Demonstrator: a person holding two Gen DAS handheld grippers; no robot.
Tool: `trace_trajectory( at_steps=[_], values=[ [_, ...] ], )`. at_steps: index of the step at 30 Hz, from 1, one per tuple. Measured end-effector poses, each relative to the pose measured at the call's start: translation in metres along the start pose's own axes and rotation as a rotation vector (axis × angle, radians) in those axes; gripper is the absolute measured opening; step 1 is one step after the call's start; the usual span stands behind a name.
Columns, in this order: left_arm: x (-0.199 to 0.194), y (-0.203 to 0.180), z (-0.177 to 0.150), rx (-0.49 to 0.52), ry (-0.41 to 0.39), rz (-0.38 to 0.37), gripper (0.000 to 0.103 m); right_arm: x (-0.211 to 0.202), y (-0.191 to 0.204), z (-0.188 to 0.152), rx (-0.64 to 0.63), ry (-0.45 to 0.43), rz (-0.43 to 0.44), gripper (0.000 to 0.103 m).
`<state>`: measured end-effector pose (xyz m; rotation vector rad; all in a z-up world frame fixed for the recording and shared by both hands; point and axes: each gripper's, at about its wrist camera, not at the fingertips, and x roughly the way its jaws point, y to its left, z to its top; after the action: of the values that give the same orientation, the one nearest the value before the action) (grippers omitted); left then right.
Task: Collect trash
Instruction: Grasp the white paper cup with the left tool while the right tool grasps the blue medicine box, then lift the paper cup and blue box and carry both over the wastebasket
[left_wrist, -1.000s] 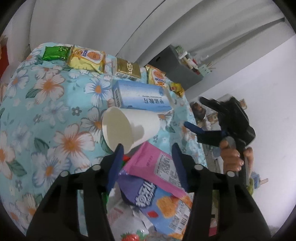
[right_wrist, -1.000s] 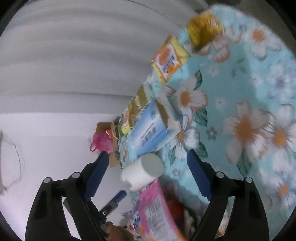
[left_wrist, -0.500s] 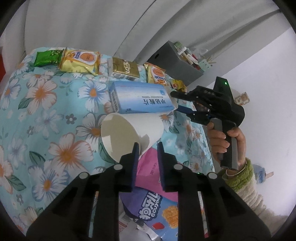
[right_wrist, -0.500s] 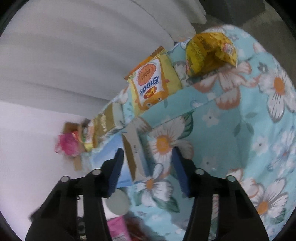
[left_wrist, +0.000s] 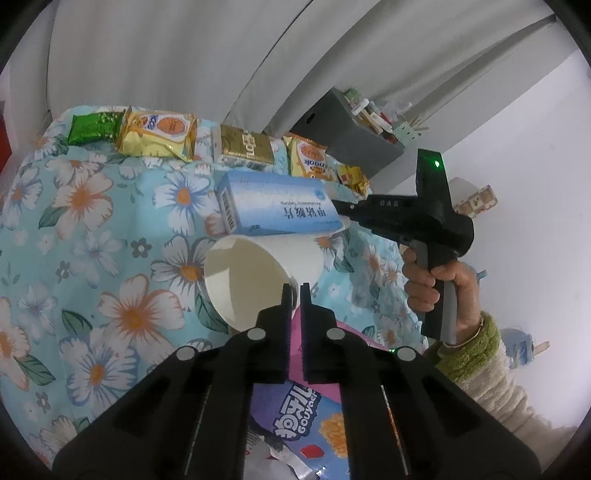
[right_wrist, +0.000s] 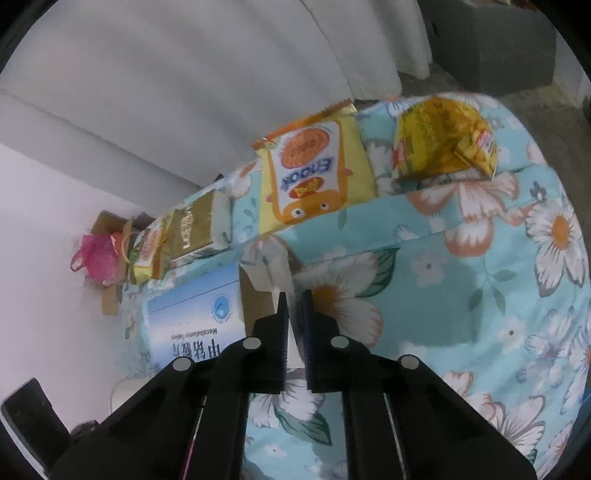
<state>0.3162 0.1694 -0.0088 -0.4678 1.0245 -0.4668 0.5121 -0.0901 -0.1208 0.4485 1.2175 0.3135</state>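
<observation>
The rim of the white paper cup (left_wrist: 258, 280), lying on its side on the floral cloth (left_wrist: 92, 258), is pinched by the left gripper (left_wrist: 294, 290). An end flap of the blue carton (right_wrist: 195, 321) is clamped by the right gripper (right_wrist: 294, 299). The carton is seen touching the cup, with snack packets (left_wrist: 159, 134) lined up behind.

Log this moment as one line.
left tongs: shut on paper cup rim | right tongs: shut on blue box flap | floral cloth
</observation>
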Motion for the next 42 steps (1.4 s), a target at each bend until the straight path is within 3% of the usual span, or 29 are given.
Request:
trace_trajectory(
  at_steps=[5, 20, 24, 25, 26, 27, 29, 33, 39, 42],
  values=[
    [-0.007, 0.0, 0.0, 0.009, -0.026, -0.01, 0.0, -0.021, 0.015, -0.011, -0.066, -0.062, -0.029, 0.004],
    [-0.05, -0.018, -0.006, 0.032, -0.153, -0.058, 0.0, -0.14, 0.045, -0.036, -0.194, -0.296, -0.073, 0.003],
    [-0.05, -0.011, -0.007, -0.02, -0.131, -0.089, 0.0, -0.163, 0.05, -0.046, -0.21, -0.342, -0.093, 0.003],
    [-0.049, -0.007, -0.007, -0.044, -0.119, -0.09, 0.002, -0.168, 0.05, -0.049, -0.212, -0.349, -0.099, 0.003],
    [-0.046, -0.003, -0.008, -0.068, -0.106, -0.084, 0.018, -0.173, 0.05, -0.051, -0.211, -0.355, -0.103, 0.003],
    [-0.042, 0.002, -0.007, -0.103, -0.088, -0.07, 0.044, -0.177, 0.049, -0.054, -0.208, -0.356, -0.103, 0.003],
    [-0.034, 0.011, -0.006, -0.149, -0.068, -0.068, 0.054, -0.182, 0.044, -0.059, -0.196, -0.354, -0.097, 0.003],
    [-0.015, 0.026, -0.001, -0.209, -0.015, -0.082, 0.054, -0.186, 0.037, -0.066, -0.182, -0.346, -0.091, 0.003],
    [0.017, 0.031, 0.004, -0.219, 0.049, -0.045, 0.054, -0.187, 0.032, -0.071, -0.164, -0.331, -0.082, 0.003],
    [0.026, 0.031, 0.005, -0.212, 0.063, -0.046, 0.043, -0.186, 0.03, -0.073, -0.164, -0.325, -0.08, 0.003]
  ],
)
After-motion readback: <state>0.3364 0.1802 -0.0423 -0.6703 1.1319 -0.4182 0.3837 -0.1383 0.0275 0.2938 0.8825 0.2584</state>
